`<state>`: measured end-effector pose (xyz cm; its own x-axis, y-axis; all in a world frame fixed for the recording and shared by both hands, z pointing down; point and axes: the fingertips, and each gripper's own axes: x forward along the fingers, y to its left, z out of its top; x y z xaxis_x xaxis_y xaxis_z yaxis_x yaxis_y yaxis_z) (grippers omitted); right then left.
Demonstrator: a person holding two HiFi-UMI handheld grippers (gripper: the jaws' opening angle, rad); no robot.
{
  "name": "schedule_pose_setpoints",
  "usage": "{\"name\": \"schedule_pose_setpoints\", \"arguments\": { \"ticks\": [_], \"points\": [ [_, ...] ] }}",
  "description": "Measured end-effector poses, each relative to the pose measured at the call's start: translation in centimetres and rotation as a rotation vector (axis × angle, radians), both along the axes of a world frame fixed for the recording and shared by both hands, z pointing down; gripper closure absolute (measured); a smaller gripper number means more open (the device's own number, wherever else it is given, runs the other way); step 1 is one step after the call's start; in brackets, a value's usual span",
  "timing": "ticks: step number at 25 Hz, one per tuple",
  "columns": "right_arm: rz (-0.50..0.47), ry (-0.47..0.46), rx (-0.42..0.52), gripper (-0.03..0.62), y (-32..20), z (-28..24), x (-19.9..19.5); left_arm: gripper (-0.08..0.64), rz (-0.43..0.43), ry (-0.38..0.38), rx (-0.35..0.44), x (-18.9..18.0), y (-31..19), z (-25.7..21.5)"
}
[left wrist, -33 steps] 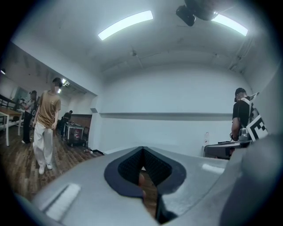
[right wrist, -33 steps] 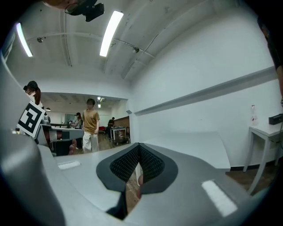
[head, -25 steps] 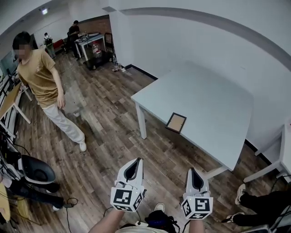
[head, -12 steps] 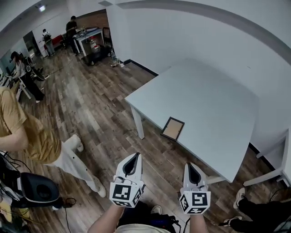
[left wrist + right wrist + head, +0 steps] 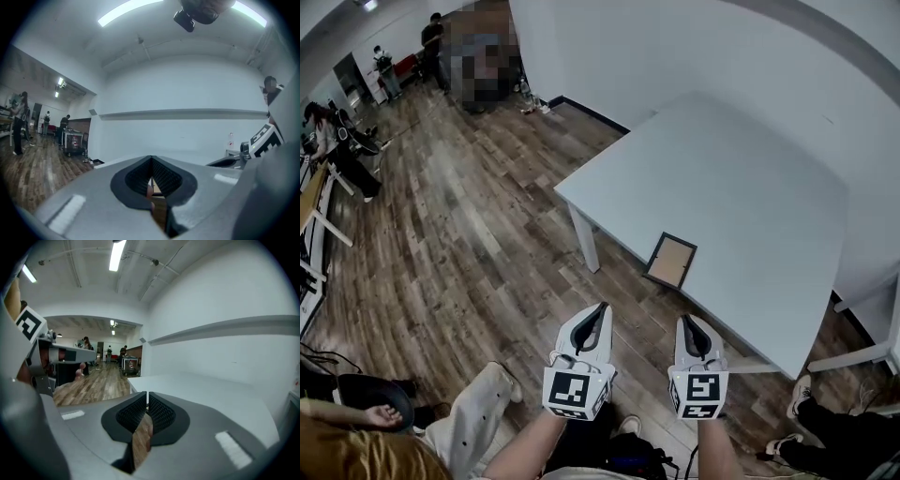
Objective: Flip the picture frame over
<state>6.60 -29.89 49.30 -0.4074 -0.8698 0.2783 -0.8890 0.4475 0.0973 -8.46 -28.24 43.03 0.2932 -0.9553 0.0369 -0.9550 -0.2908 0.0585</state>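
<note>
A picture frame (image 5: 671, 261) with a dark border and a tan panel lies flat near the front edge of the white table (image 5: 750, 178). Both grippers hang over the wooden floor, short of the table and apart from the frame. My left gripper (image 5: 598, 314) sits below and left of the frame, my right gripper (image 5: 689, 325) just below it. In the left gripper view the left gripper (image 5: 151, 161) has its jaws together with nothing held. The right gripper view shows the right gripper (image 5: 146, 397) shut and empty too, pointing at the table (image 5: 201, 385).
A person in a tan shirt (image 5: 356, 455) and pale trousers (image 5: 478, 422) stands close at the lower left. Another person's shoes (image 5: 797, 394) show at the lower right beside a second table's leg (image 5: 862, 352). Walls close in behind the table.
The person in the tan shirt has moved from the left middle down to the lower left corner. The table and frame sit slightly nearer, and both grippers stay shut.
</note>
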Motion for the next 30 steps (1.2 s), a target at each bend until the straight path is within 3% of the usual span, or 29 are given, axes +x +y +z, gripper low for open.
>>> {"name": "schedule_pose_setpoints", "arguments": {
  "ticks": [5, 12, 15, 24, 30],
  "points": [
    [-0.044, 0.233, -0.034, 0.486, -4.0, 4.6, -2.7, 0.56, -0.002, -0.004, -0.018, -0.9, -2.3, 2.5],
    [-0.095, 0.849, -0.022, 0.378, -9.0, 11.4, -5.4, 0.56, -0.012, 0.003, -0.042, -1.8, -4.3, 4.8],
    [-0.077, 1.047, -0.007, 0.365, -10.6, 13.3, -5.7, 0.56, -0.017, 0.013, -0.061, -2.1, -4.7, 5.5],
    [-0.092, 1.223, -0.006, 0.364, -13.5, 16.4, -6.4, 0.56, -0.03, 0.02, -0.076, -3.1, -5.6, 7.2],
    [-0.068, 1.352, 0.074, 0.393, -14.7, 15.8, -5.9, 0.56, -0.034, 0.024, -0.104, -3.3, -5.9, 7.5]
  ]
}}
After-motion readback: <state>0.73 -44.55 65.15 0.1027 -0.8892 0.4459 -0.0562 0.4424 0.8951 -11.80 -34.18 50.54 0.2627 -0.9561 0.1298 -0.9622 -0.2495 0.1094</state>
